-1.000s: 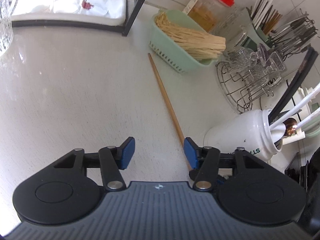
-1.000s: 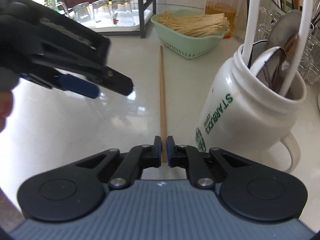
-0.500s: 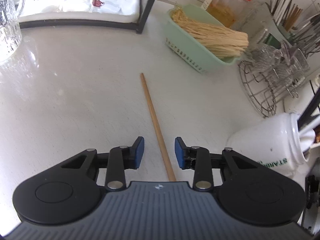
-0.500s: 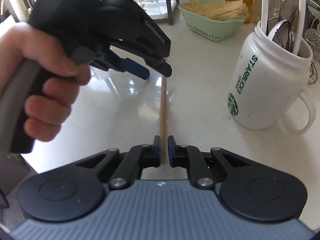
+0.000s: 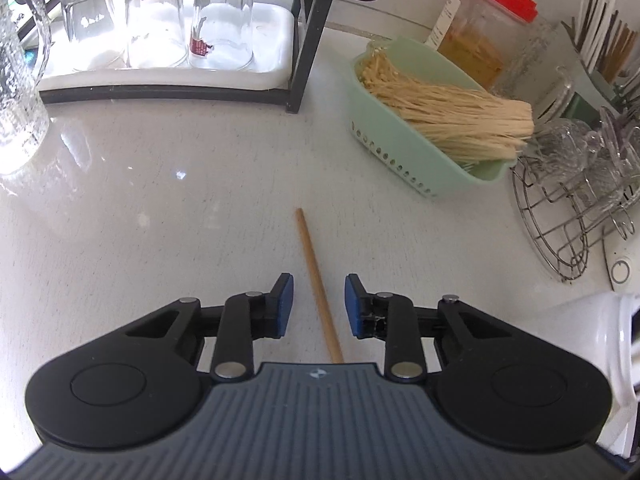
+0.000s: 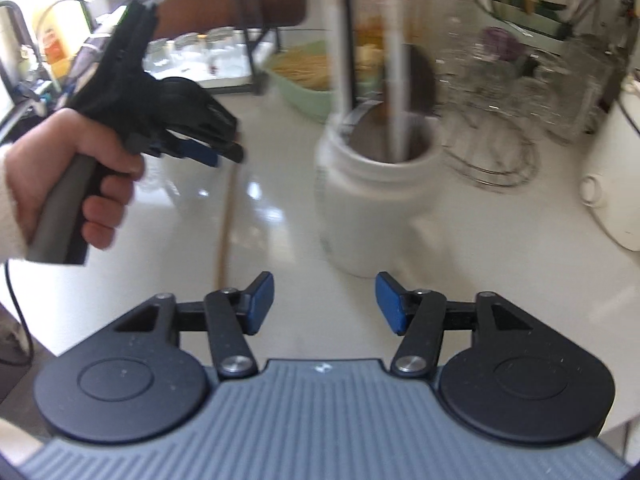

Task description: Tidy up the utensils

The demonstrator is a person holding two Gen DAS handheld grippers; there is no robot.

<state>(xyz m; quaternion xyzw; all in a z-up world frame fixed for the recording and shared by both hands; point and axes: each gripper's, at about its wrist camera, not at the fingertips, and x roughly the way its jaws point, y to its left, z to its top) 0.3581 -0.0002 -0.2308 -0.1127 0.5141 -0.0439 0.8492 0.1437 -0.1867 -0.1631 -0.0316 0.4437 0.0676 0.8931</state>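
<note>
Wooden chopstick (image 5: pixel 318 286): a single pale stick lies flat on the white tabletop (image 5: pixel 160 200), running between the blue pads of the left claw (image 5: pixel 319 306) and pointing away from it toward the green basket (image 5: pixel 420 160).
Left claw: its jaws have just been closing, yet the pads stand clear of the stick on both sides; nothing is gripped.
Right claw (image 6: pixel 324 304): its jaws have just been opening and now stand released and empty; the chopstick (image 6: pixel 226 220) lies off to its left, the white mug (image 6: pixel 376 200) of utensils just ahead.
Left hand (image 6: pixel 80 184): seen from the right wrist view, it holds its tool angled down over the far end of the stick.
Step in hand: a handover, judged from the layout; the left claw lines up to take the stick.
Next move: likely closing the pads squarely on the thin shaft, then lifting it toward the mug or the rack beyond.
</note>
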